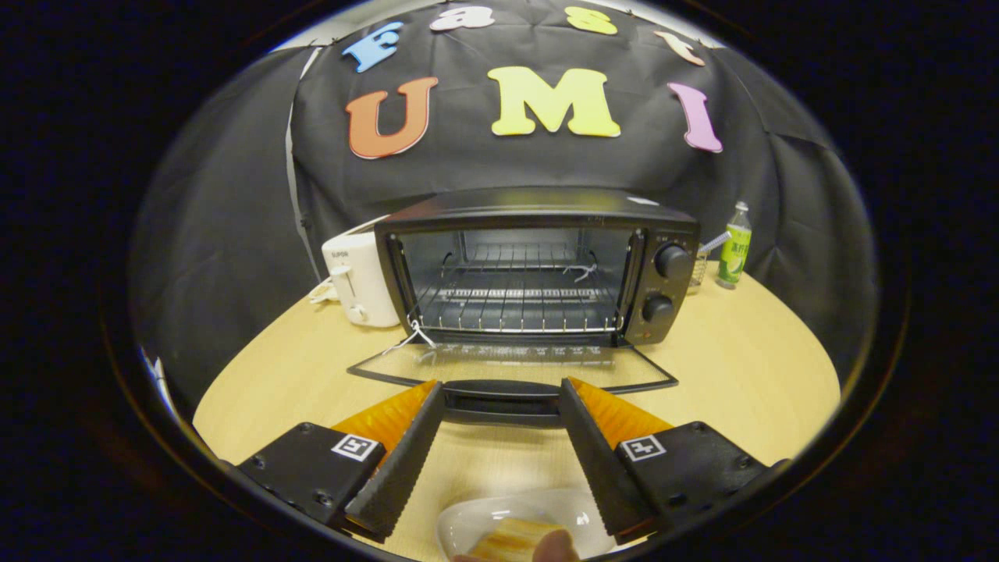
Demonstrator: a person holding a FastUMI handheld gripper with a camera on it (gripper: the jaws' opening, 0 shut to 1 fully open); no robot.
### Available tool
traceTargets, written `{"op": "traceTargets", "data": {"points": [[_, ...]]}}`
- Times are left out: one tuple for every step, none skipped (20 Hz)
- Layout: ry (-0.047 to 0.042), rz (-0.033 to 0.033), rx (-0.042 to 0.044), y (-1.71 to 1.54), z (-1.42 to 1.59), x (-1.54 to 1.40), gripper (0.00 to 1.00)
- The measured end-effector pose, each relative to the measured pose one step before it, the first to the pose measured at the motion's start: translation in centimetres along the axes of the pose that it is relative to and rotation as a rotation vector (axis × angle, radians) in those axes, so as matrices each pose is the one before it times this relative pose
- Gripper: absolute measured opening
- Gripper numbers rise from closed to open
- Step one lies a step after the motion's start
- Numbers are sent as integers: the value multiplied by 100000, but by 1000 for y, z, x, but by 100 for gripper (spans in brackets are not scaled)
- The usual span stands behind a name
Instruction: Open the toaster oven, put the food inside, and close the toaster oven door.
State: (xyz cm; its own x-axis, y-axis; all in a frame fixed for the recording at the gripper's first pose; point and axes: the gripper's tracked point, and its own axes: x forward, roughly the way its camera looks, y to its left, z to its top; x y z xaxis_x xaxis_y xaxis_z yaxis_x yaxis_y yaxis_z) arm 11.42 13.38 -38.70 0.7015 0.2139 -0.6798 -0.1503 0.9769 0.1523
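Tongs spread apart, gripping nothing. Toaster oven at 12 o'clock beyond them, door dropped flat on worktop. Food, maybe bread, on white dish at 6 o'clock between tongs.

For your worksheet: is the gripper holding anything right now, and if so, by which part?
Nothing is held: the gripper is open, fingertips at the lowered door's handle.

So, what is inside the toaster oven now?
Inside the toaster oven, whose door lies open, I see a bare wire rack with no food on it. The space under the rack is hard to see. The hand-held gripper is open, at the door handle.
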Motion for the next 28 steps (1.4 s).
{"op": "traceTargets", "data": {"points": [[2341, -1050, 678, -503, -668, 51, 97], [1495, -337, 1063, -403, -365, -47, 97], [1119, 353, 1384, -39, -413, -430, 97], [205, 420, 1062, -123, -116, -423, 97], [-324, 124, 367, -48, -35, -661, 97], [-976, -592, -409, -245, 125, -742, 96], [-1269, -708, -483, -263, -5, -886, 96], [-799, -530, -128, -146, -21, -834, 97], [-2, -535, 37, -131, -362, -948, 97], [555, -498, -70, -71, -355, -825, 98], [721, 183, -686, 59, -484, -898, 98], [322, 335, -627, 198, -382, -921, 99], [457, -123, -846, 93, -628, -857, 99], [1237, -158, -971, 112, -894, -722, 100], [927, 482, -170, 163, -1027, -539, 100], [1091, 224, 476, 175, -976, -340, 100], [2234, 242, 424, 158, -1389, -196, 100], [1971, 287, 572, 145, -939, 55, 100], [2442, -236, 508, 30, -1169, -12, 100], [1840, -96, 484, 1, -661, 94, 100], [1485, 52, 808, 49, -696, 1, 100], [830, -219, 1482, -84, -239, 113, 100], [1542, -412, 1900, -210, -269, 374, 100], [1493, -224, 1660, -130, -282, 247, 100], [1627, 97, 1499, 3, -351, 268, 100], [1722, -63, 1110, -105, -222, 376, 100], [1058, -96, 757, -120, -223, 256, 100], [1195, -45, 685, -98, -296, 264, 100]]}}
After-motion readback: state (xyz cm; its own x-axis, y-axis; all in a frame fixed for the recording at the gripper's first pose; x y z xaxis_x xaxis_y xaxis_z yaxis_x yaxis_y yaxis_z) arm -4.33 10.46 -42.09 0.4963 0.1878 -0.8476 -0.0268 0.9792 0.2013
